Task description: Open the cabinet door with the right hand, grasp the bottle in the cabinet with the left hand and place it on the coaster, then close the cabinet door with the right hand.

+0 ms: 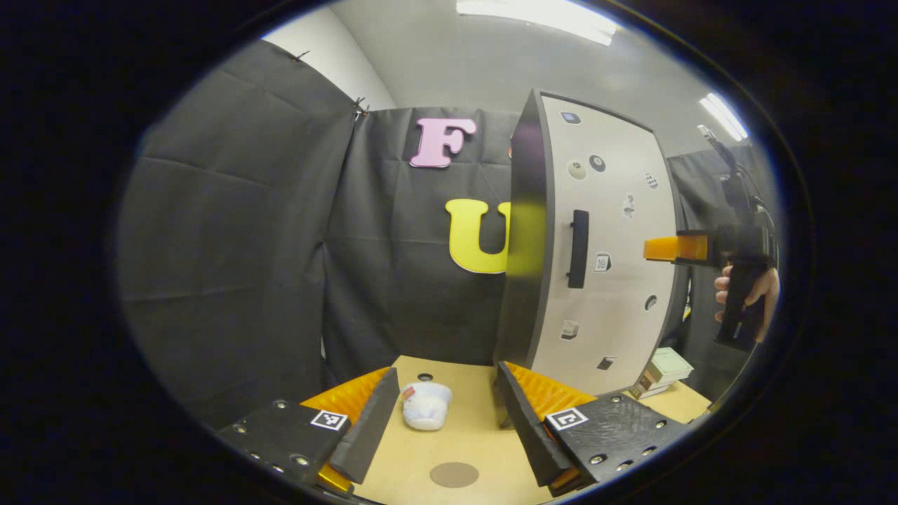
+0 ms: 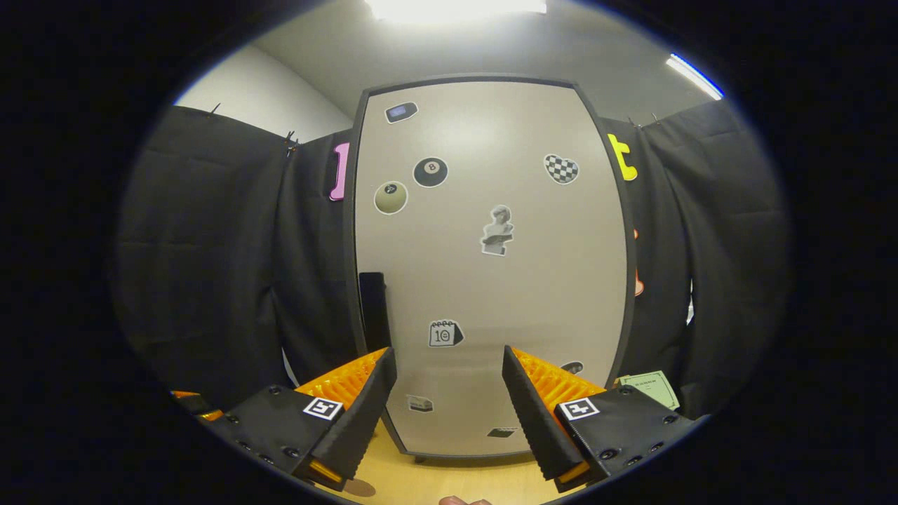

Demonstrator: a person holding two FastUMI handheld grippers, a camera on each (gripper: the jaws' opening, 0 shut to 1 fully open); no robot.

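Fingers of the left gripper (image 1: 449, 414) stand wide apart with nothing between them, low over the wooden table (image 1: 484, 435). Just ahead of them, on the table in front of the cabinet (image 1: 596, 245), lies a small white bundle (image 1: 426, 405), perhaps a crumpled cloth; nearer the camera sits the round brown coaster (image 1: 454, 475). The cabinet door (image 2: 491, 266) is closed, stickers dotted across it and a dark vertical handle (image 1: 578, 249) near its left edge. The right gripper (image 2: 449, 407) faces that door squarely, its fingers also spread wide and empty, apart from the handle. From the left gripper view it hovers right of the cabinet, held by a hand (image 1: 747, 294). A stack of books (image 1: 663, 372) rests by the cabinet's right foot.
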